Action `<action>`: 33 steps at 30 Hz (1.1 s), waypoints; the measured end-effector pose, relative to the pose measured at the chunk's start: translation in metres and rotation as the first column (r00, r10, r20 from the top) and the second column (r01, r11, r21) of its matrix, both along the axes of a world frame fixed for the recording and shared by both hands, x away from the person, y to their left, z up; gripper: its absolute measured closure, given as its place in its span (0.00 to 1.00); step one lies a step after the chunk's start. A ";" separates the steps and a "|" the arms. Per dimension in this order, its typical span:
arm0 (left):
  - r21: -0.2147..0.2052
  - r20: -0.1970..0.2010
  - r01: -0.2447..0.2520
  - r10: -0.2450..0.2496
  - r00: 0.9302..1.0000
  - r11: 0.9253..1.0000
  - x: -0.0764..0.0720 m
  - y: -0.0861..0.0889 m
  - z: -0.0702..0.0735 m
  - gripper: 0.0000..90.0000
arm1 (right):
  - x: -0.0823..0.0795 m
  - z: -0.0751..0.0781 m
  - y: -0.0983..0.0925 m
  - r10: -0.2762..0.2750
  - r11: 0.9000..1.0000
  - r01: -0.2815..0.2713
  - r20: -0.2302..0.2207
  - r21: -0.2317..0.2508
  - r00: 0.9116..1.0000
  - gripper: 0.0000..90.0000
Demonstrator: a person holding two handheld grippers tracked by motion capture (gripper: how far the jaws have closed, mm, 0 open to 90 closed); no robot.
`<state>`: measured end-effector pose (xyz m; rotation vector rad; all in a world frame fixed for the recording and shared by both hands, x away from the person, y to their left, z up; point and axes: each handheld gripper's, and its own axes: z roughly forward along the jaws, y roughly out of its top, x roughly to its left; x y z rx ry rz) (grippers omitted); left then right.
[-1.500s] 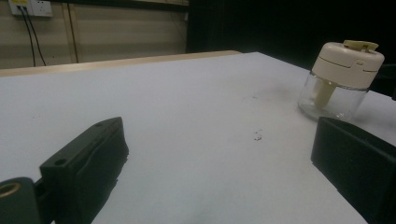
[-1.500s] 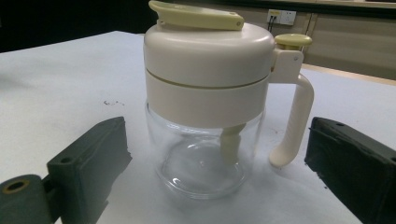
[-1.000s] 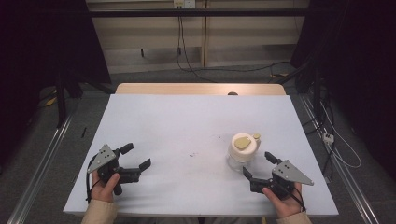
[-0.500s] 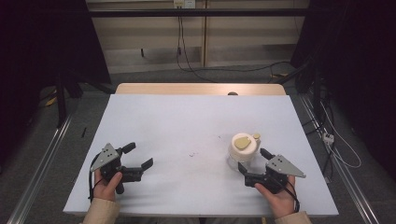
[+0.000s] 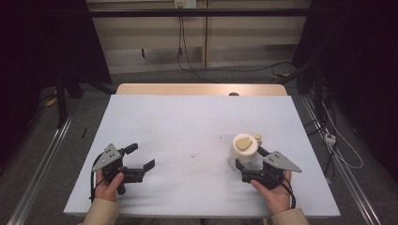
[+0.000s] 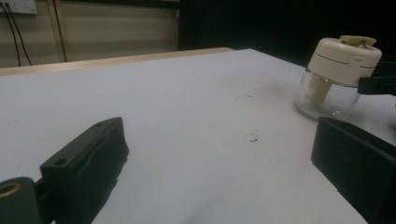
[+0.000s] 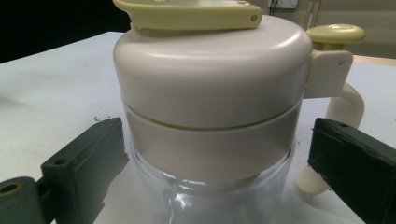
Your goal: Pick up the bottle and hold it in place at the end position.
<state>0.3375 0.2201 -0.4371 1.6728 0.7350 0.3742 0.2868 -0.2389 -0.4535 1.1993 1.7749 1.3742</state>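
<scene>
A small glass jar with a cream lid and a yellow flip tab [image 5: 245, 149] stands on the white table, right of centre. My right gripper [image 5: 250, 158] is open and its jaws stand on either side of the jar [image 7: 210, 121], not visibly pressing it. The jar's cream handle [image 7: 343, 100] lies near the right jaw. My left gripper [image 5: 139, 157] rests open near the front left, with nothing between its jaws. From the left gripper view the jar [image 6: 337, 77] stands far off to the right.
The white table top [image 5: 187, 126] has a few small dark specks [image 5: 193, 154] near its middle. A wooden strip [image 5: 202, 89] runs along the far edge. Cables [image 5: 328, 136] lie on the floor to the right, and metal rails [image 5: 42, 164] run along the left.
My right gripper has moved forward and to the left until its open jaws straddle the jar. The left gripper has stayed in place.
</scene>
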 end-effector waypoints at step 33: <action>-0.013 -0.006 0.000 0.000 1.000 1.000 0.005 -0.002 -0.002 0.04 | 0.030 -0.003 0.016 -0.011 0.999 0.011 -0.001 0.048 1.000 0.05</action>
